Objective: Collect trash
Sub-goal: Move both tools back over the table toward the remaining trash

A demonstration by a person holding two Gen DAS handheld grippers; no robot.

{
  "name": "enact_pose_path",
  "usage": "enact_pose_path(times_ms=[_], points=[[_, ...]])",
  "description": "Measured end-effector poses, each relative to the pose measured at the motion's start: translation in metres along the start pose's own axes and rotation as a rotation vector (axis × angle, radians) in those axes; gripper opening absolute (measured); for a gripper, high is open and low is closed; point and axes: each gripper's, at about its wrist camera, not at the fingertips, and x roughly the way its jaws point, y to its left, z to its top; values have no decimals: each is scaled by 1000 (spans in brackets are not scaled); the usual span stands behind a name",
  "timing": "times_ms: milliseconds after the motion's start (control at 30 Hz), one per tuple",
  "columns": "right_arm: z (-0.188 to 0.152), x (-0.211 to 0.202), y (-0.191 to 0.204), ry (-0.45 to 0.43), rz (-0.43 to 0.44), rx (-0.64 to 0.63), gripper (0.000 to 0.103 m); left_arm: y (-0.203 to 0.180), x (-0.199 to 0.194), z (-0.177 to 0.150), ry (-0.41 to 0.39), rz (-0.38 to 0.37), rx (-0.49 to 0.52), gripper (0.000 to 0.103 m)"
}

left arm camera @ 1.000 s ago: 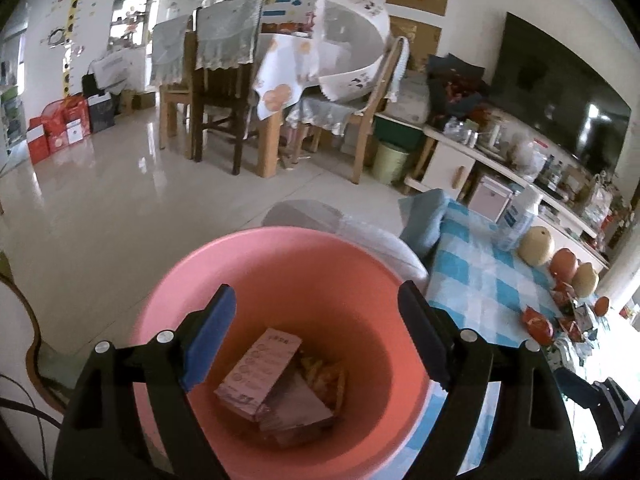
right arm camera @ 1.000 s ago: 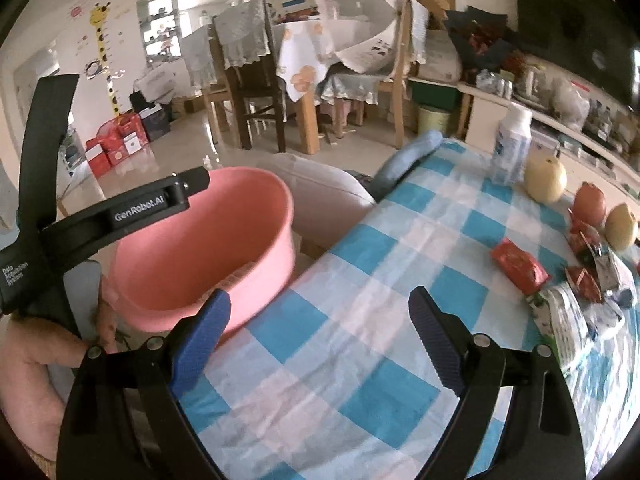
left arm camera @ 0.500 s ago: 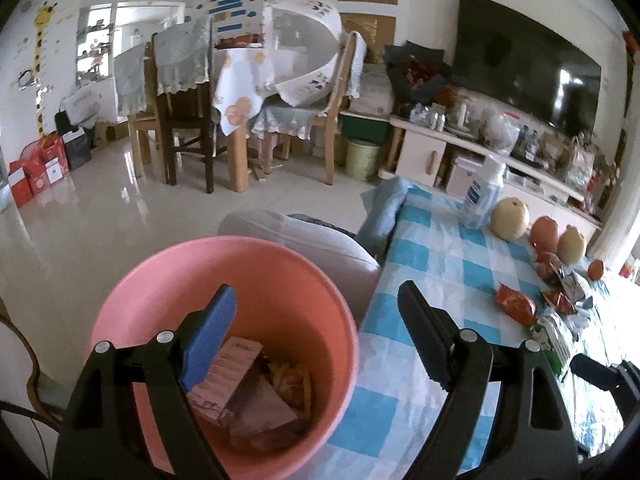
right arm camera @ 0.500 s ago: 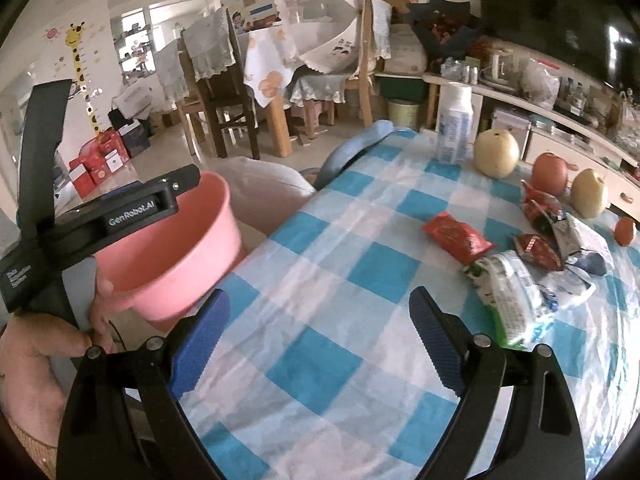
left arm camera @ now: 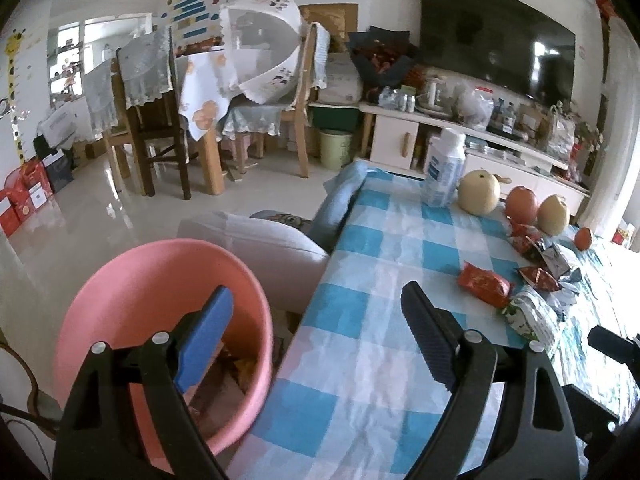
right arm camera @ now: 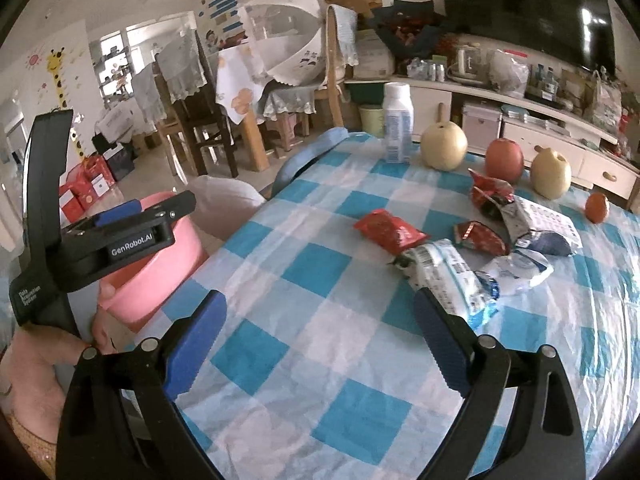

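A pink bin (left arm camera: 132, 280) with wrappers inside stands off the table's left edge; it also shows in the right wrist view (right arm camera: 160, 256). Snack wrappers lie on the blue checked tablecloth (right arm camera: 320, 320): a red packet (right arm camera: 390, 232), a white-green wrapper (right arm camera: 444, 272), further red and white wrappers (right arm camera: 516, 220). My left gripper (left arm camera: 316, 332) is open and empty over the table's left edge, beside the bin. My right gripper (right arm camera: 320, 332) is open and empty above the cloth, short of the wrappers.
A white bottle (right arm camera: 396, 128), two pears (right arm camera: 444, 146), an apple (right arm camera: 504, 158) and a small orange (right arm camera: 596, 207) stand at the table's far side. A grey cushion (left arm camera: 260, 248) sits behind the bin. Dining chairs and a TV cabinet stand further back.
Both grippers have swung right, away from the bin toward the table. The left gripper was over the bin and is now at the table edge. The wrappers have come closer to the right gripper.
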Motion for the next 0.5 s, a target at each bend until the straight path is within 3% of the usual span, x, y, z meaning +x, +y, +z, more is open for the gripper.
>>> enact_pose_path(times_ms=[333, 500], points=[[-4, -13, -42, -7, -29, 64, 93, -30, 4, -2, 20, -6, 58, 87], [-4, -25, -85, -23, -75, 134, 94, -47, 2, -1, 18, -12, 85, 87]])
